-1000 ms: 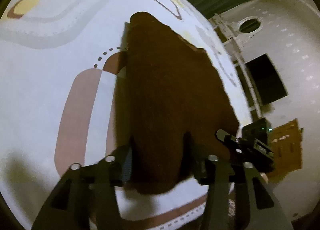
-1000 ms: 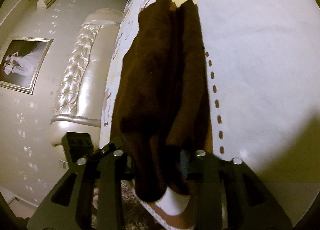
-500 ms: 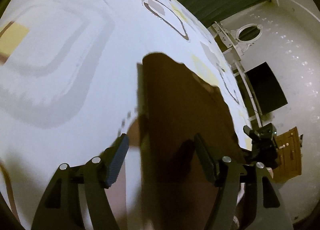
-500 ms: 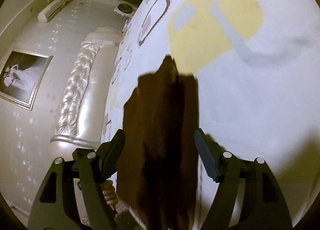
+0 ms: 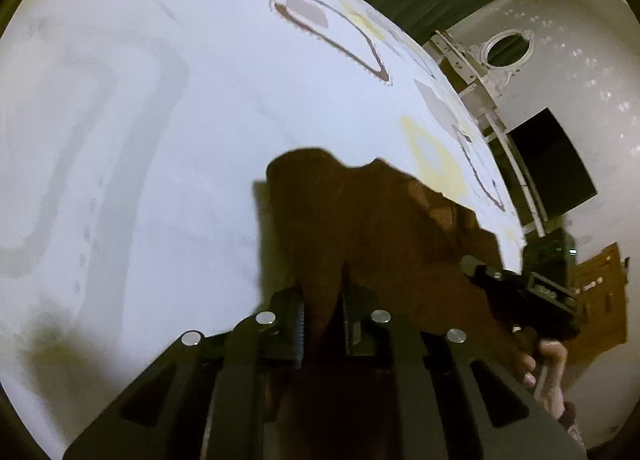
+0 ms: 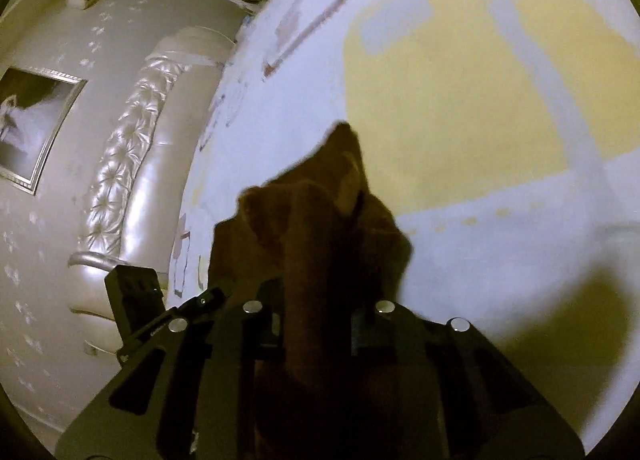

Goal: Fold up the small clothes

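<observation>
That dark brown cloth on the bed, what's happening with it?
A person is folding a dark brown fabric garment on a white patterned bedsheet. The left hand-held gripper and the right hand-held gripper are each closing on the garment's near edge, with fabric bunched between their jaws. The rest of it lies on the sheet.

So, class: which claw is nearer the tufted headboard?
Left. The left claw, closing on the brown cloth, is on the side toward the headboard; the right claw, also closing on that cloth, is beyond it, farther over the bedsheet.
</observation>
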Available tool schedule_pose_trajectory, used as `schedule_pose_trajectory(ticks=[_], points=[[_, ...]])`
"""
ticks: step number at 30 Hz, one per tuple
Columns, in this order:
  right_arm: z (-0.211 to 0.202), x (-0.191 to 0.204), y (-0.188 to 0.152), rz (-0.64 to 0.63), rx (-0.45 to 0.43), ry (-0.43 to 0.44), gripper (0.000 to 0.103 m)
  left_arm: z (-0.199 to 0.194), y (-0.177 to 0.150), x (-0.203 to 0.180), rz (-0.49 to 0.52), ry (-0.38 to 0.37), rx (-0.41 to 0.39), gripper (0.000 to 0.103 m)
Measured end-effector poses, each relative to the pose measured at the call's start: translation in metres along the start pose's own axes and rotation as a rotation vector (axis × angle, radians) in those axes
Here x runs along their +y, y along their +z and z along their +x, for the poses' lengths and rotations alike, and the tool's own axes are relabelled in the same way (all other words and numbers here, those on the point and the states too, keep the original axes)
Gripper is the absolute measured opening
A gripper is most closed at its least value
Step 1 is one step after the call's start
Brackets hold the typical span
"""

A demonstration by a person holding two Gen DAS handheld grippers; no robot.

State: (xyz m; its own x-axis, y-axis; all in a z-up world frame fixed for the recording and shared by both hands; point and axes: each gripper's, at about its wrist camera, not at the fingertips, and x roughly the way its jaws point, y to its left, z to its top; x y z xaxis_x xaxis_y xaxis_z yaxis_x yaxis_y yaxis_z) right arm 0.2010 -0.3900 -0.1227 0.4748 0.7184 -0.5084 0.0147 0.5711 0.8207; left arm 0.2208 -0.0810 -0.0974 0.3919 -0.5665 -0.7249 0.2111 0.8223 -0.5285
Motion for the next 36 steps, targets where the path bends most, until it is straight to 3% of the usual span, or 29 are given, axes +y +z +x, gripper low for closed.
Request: schedule_pose_trajectory(ticks=[4, 10, 30, 36], points=[[-0.009, 0.015, 0.007, -0.077, -0.066, -0.019, 0.019, -0.001, 0.012, -0.013, 0.065, 0.056, -0.031, 0.013], [0.005, -0.011, 0.012, 0.008, -0.056, -0.018, 0.019, 0.016, 0.017, -0.013, 0.11, 0.129, -0.015, 0.013], [0.006, -0.031, 0.01, 0.089, -0.061, 0.057, 0.02, 0.02, 0.018, -0.014, 0.115, 0.128, -0.023, 0.015], [0.002, -0.032, 0.005, 0.12, -0.068, 0.065, 0.022, 0.017, 0.016, -0.017, 0.132, 0.148, -0.03, 0.022]])
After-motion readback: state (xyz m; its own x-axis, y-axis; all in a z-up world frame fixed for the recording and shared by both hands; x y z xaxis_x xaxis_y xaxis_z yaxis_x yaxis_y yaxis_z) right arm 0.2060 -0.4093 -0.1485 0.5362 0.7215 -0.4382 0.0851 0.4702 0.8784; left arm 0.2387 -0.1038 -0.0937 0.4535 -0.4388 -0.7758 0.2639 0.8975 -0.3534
